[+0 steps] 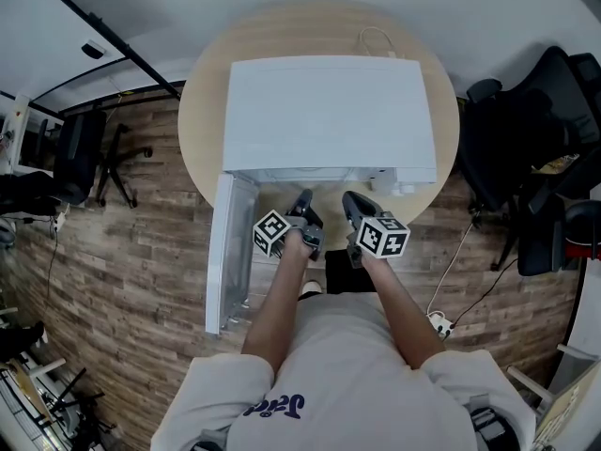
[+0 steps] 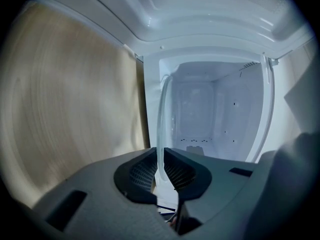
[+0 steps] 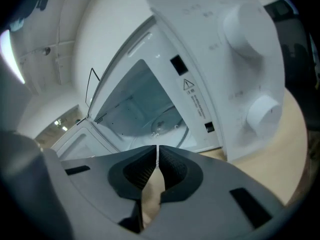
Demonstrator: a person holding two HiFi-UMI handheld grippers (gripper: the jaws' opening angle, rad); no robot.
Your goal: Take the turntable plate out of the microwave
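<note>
The white microwave (image 1: 329, 111) stands on a round wooden table (image 1: 202, 120), its door (image 1: 230, 252) swung open to the left. Both grippers are at the mouth of the cavity. In the left gripper view the clear glass turntable plate (image 2: 162, 119) shows edge-on, reaching from the jaws into the cavity, and my left gripper (image 2: 161, 171) is shut on its rim. My right gripper (image 3: 157, 156) is shut with nothing between its pads, just outside the opening. From there the plate (image 3: 167, 121) shows as a round glass rim low in the cavity. In the head view the left gripper (image 1: 303, 198) and right gripper (image 1: 351, 200) sit side by side.
The microwave's control panel with two white knobs (image 3: 247, 26) is close on the right of my right gripper. Office chairs stand left (image 1: 80, 158) and right (image 1: 535, 148) of the table. A power strip (image 1: 439, 324) lies on the wooden floor.
</note>
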